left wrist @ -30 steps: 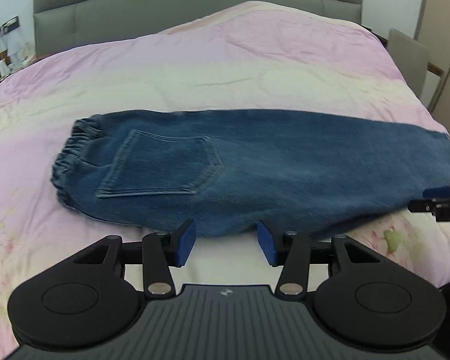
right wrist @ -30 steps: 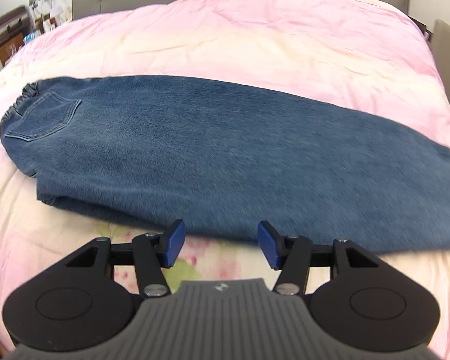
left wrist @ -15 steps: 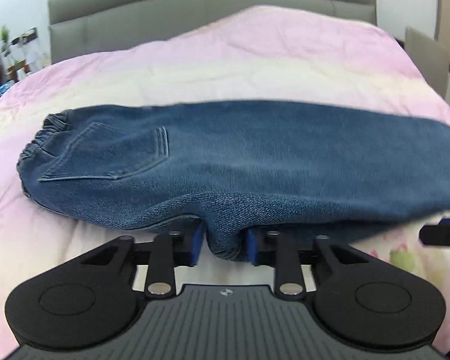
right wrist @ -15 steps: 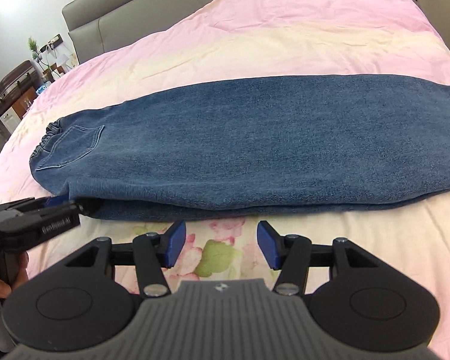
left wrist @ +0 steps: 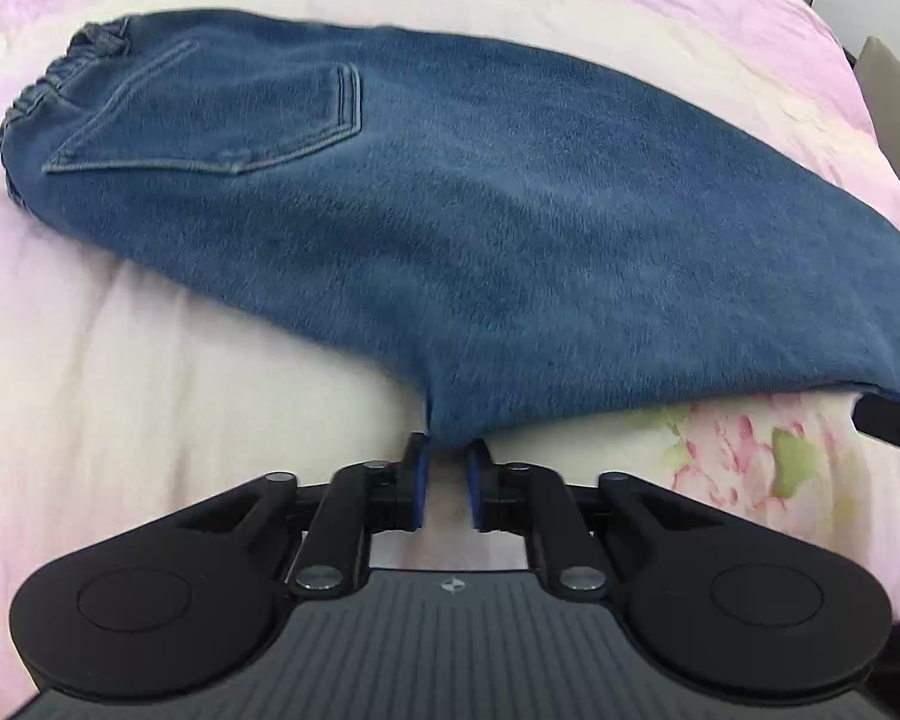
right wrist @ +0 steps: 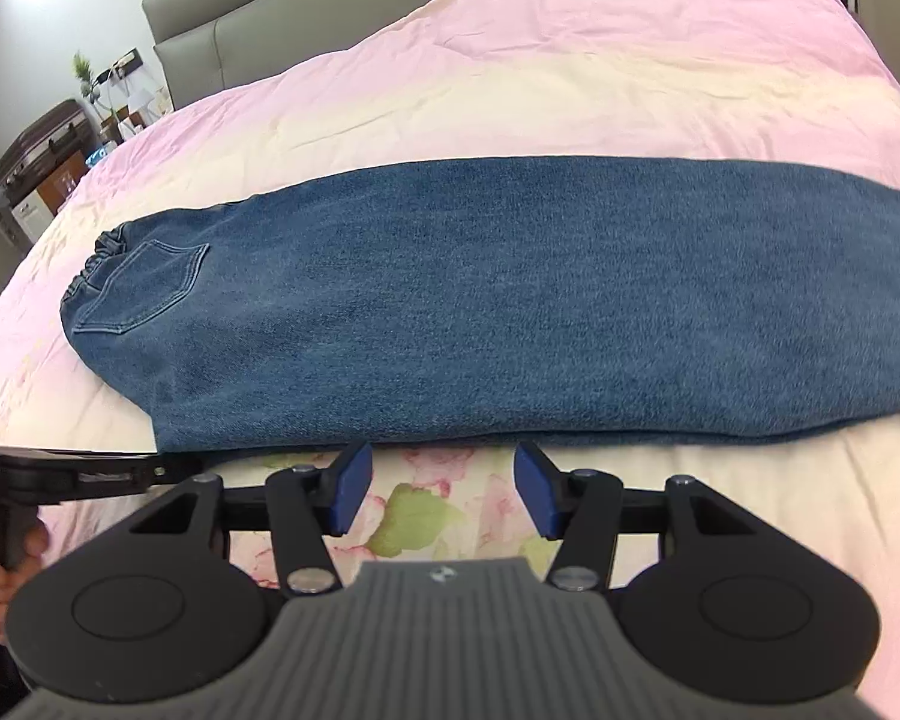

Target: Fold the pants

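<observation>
Blue denim pants point(left wrist: 450, 210) lie folded lengthwise across the bed, waistband to the left and a back pocket facing up. My left gripper point(left wrist: 448, 459) is shut on a pinch of their near edge, roughly below the seat; denim bunches between the blue pads. From the right wrist view the same pants point(right wrist: 510, 300) stretch from side to side, and the left gripper point(right wrist: 90, 474) reaches in at the lower left corner of the cloth. My right gripper point(right wrist: 441, 468) stands open just short of the near edge, with only bedspread between its fingers. Its tip point(left wrist: 894, 426) peeks in at the right of the left wrist view.
The pink and cream floral bedspread point(right wrist: 510, 90) covers the whole bed. A grey headboard point(right wrist: 270, 18) runs along the back. A dark case and small items point(right wrist: 48, 144) stand at the far left. A person's hand point(right wrist: 6, 564) grips the left tool. A chair point(left wrist: 888, 96) stands right of the bed.
My left gripper sank to the near edge of the pants and shut on it, pulling up a small bunch of denim. The right gripper stayed open and rolled slightly.
</observation>
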Available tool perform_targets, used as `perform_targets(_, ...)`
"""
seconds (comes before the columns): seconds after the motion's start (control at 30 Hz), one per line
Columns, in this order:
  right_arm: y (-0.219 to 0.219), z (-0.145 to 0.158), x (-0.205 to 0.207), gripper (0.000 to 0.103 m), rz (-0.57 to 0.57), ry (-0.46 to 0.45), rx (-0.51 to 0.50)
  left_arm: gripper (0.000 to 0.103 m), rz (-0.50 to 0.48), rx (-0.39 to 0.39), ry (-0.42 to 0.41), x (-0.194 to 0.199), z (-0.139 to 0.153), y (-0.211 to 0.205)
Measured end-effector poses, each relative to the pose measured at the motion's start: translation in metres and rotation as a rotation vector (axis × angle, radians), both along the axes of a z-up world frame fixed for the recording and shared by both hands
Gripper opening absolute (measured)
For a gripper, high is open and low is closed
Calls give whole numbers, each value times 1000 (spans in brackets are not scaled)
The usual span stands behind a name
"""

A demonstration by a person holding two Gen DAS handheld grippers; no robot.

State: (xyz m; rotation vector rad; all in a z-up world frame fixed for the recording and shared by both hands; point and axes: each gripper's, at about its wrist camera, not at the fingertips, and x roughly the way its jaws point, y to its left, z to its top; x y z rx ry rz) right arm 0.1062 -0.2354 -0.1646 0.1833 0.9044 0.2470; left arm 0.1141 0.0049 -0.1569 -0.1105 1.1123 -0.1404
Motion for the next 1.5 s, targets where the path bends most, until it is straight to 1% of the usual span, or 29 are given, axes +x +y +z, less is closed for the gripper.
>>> perform_targets(0.07,2,2,4,50,20,-3,-19,8,-49,12,-29,-9,15,4)
perform_targets(0.13,4,4,9,50,41,-12,-30,13,-74,-3,-70,-12,32,13)
perform_targets(0.2,7,7,16,50,54,-22,-44,13,-83,-26,-116,-6,50,23)
perform_targets(0.23,9,8,21,50,60,-27,-50,13,-84,-22,-148,1,59,27)
perform_targets(0.3,12,8,32,50,71,-29,-57,14,-89,30,-198,21,68,31)
perform_targets(0.33,15,8,41,50,72,-26,-61,16,-89,45,-206,34,69,35)
perform_targets(0.37,18,6,50,50,75,-23,-62,19,-90,59,-204,47,68,39)
perform_targets(0.43,23,2,68,50,80,-20,-79,19,-77,102,-225,70,63,47)
perform_targets(0.5,27,-2,85,50,77,-20,-110,19,-69,148,-229,90,56,53)
perform_targets(0.53,28,-5,94,50,77,-19,-122,19,-60,158,-226,101,51,59)
perform_targets(0.67,29,-25,132,49,60,15,-191,18,-37,195,-163,139,27,75)
perform_targets(0.73,28,-37,151,48,52,29,-232,16,-44,215,-169,149,17,77)
perform_targets(0.77,27,-40,158,48,53,28,-239,12,-44,215,-167,155,12,79)
perform_targets(0.8,27,-43,165,48,52,26,-243,7,-39,215,-163,162,8,79)
perform_targets(0.9,27,-48,186,51,39,30,-250,7,-32,223,-139,179,0,76)
perform_targets(0.93,27,-49,192,51,30,34,-246,7,-35,238,-139,180,0,73)
perform_targets(1.03,23,-46,197,51,23,40,-229,6,-79,309,-168,171,3,62)
perform_targets(1.1,15,-39,192,47,19,36,-213,6,-96,337,-194,159,9,55)
perform_targets(1.13,6,-34,186,47,4,31,-202,12,-95,337,-206,152,13,53)
perform_targets(1.17,-5,-29,181,47,-12,24,-188,17,-92,325,-220,143,18,50)
perform_targets(1.27,-42,-16,161,47,-74,23,-167,17,-94,282,-250,117,31,40)
perform_targets(1.4,-117,0,128,47,-192,31,-168,19,-118,227,-262,84,48,16)
perform_targets(1.5,-180,10,96,47,-306,35,-161,20,-141,191,-248,66,53,-4)
